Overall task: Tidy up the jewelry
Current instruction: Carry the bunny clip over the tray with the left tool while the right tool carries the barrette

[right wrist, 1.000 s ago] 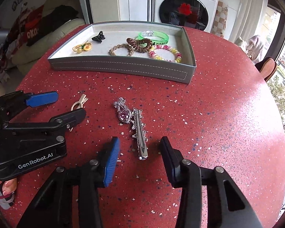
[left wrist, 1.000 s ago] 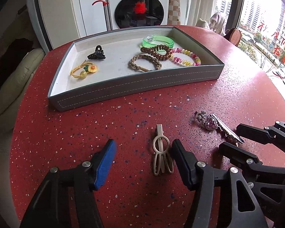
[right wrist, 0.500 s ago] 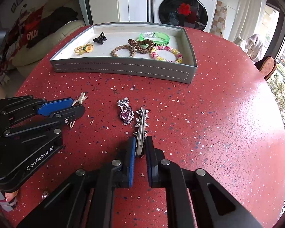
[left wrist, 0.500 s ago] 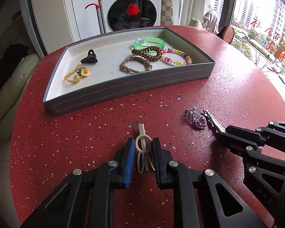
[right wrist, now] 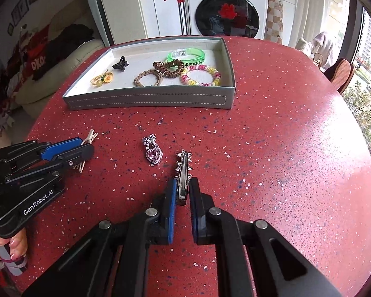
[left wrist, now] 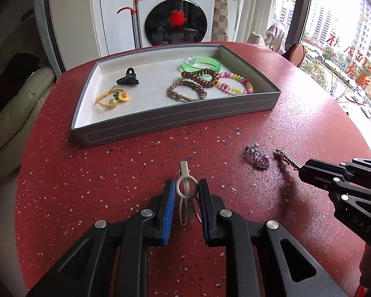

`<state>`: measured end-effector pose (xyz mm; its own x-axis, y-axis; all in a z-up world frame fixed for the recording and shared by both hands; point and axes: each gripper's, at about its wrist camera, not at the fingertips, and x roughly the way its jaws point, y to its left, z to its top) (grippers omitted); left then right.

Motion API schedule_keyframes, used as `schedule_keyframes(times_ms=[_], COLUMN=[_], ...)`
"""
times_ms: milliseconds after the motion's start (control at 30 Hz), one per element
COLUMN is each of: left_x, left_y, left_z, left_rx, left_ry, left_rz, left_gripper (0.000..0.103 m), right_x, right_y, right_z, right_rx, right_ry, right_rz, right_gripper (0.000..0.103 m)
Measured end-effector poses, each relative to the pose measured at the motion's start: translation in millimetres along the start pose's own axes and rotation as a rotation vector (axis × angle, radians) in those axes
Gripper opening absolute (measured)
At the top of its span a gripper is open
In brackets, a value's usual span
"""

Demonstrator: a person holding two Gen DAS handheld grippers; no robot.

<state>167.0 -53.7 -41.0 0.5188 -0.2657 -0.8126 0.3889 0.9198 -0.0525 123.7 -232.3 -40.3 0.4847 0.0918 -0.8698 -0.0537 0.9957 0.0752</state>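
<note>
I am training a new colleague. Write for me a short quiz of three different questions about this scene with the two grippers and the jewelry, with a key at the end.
1. True or false: the pink heart-shaped rhinestone pendant already lies inside the grey stitched tray.
2. What does the right gripper hold? A) green plastic bangle B) silver spiked hair clip C) black claw clip
3. Fill in: the left gripper is closed on the beige ______ hair clip.

Key
1. False: it lies on the red speckled table, between the two grippers.
2. B
3. metal
</note>
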Motion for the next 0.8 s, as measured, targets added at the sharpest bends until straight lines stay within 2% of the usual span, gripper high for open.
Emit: schedule_keyframes(times_ms=[500,800], left_x=[-13,-11], left_y=[18,18], left_z=[-1,-6], left_rx=[-0.033,-0.04], left_ry=[-0.028,-0.017], left_rz=[-0.002,-0.015], left_gripper=[0.038,0.038], right_x=[-16,3], right_y=[-3,-6], right_z=[10,-8], right_rx=[0.018,0.029], right_ry=[-0.047,0.066], right_rz=[0.015,0.079], right_gripper=[0.011,0.014])
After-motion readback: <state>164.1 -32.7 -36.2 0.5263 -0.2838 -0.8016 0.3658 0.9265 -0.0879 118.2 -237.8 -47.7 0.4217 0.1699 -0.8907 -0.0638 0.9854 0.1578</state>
